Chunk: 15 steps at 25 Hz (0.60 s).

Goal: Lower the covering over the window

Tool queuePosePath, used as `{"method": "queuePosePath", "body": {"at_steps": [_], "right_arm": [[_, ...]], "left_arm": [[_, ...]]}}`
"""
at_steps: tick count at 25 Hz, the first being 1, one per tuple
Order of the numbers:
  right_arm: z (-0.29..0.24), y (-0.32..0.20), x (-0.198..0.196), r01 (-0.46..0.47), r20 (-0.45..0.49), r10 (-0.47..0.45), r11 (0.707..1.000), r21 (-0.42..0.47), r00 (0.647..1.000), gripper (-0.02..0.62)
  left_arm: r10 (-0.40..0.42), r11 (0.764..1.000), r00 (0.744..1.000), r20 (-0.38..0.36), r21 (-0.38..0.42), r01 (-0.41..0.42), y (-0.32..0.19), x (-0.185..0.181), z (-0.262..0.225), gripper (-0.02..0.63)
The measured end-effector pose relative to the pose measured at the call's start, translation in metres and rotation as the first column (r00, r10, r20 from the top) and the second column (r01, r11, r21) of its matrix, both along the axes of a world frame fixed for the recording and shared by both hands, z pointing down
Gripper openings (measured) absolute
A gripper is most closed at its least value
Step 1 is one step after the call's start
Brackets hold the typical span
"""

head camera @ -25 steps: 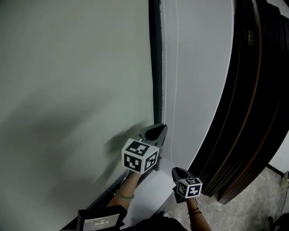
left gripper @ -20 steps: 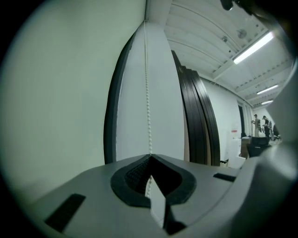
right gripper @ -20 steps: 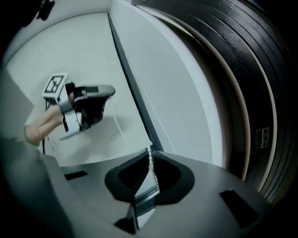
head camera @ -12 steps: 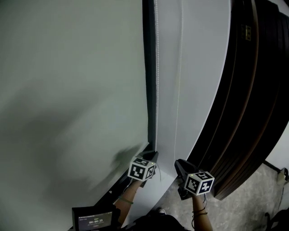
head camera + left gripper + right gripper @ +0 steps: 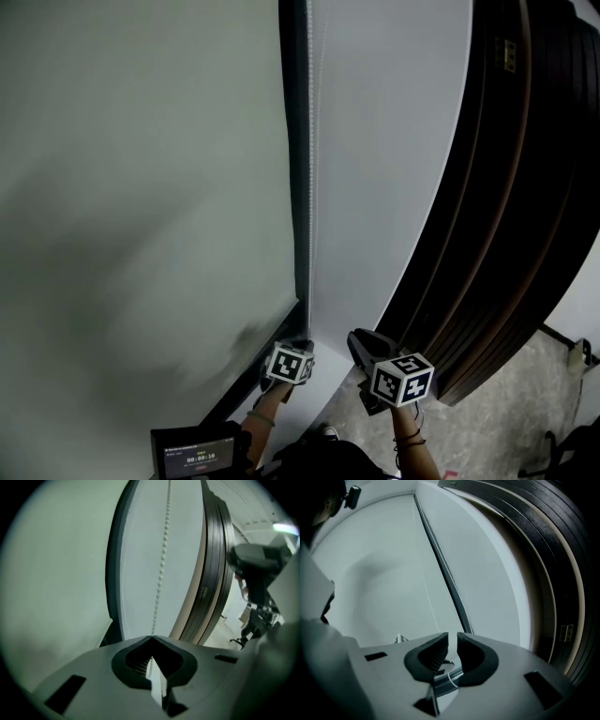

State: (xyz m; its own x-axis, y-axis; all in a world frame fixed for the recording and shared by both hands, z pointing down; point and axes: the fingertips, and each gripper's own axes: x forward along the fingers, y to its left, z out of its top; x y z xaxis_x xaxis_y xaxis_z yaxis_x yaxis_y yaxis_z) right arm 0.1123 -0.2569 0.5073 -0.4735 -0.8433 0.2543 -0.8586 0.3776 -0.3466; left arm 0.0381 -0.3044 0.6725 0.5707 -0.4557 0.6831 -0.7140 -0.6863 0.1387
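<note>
A white bead chain [image 5: 162, 559] hangs in front of the pale roller shade [image 5: 145, 550] and runs down into my left gripper [image 5: 152, 638], which is shut on it. In the head view the left gripper [image 5: 296, 347] sits low beside the dark window frame [image 5: 293, 169], with the chain [image 5: 310, 131] stretched straight up along the frame. My right gripper [image 5: 362, 341] hovers just to the right of it, near the shade's [image 5: 384, 169] lower edge. In the right gripper view its jaws [image 5: 452, 640] stand slightly apart with nothing between them.
A second pale shade [image 5: 141, 187] covers the pane left of the frame. Dark curved wall panelling [image 5: 506, 234] rises on the right above a speckled floor [image 5: 525, 412]. A small device with a lit display [image 5: 195, 457] sits at the bottom edge.
My left gripper has moved down along the frame with the chain in it. The right gripper has stayed low at its right and shifted only slightly.
</note>
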Motion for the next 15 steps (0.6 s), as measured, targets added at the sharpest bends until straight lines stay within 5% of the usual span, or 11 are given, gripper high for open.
{"method": "queuePosePath", "body": {"at_steps": [5,15], "right_arm": [[0.016,0.008,-0.006,0.015,-0.008,-0.016,0.999,-0.033,1.0,0.043],[-0.028,-0.017,-0.052,0.14,-0.044,-0.137,0.987,0.075,0.99,0.075]], "left_arm": [[-0.038,0.99,0.998,0.044,-0.132,0.043,0.03,-0.017,0.066,0.002],[-0.01,0.991,1.0,0.005,-0.137,0.01,0.041,0.003,0.072,0.002]]}}
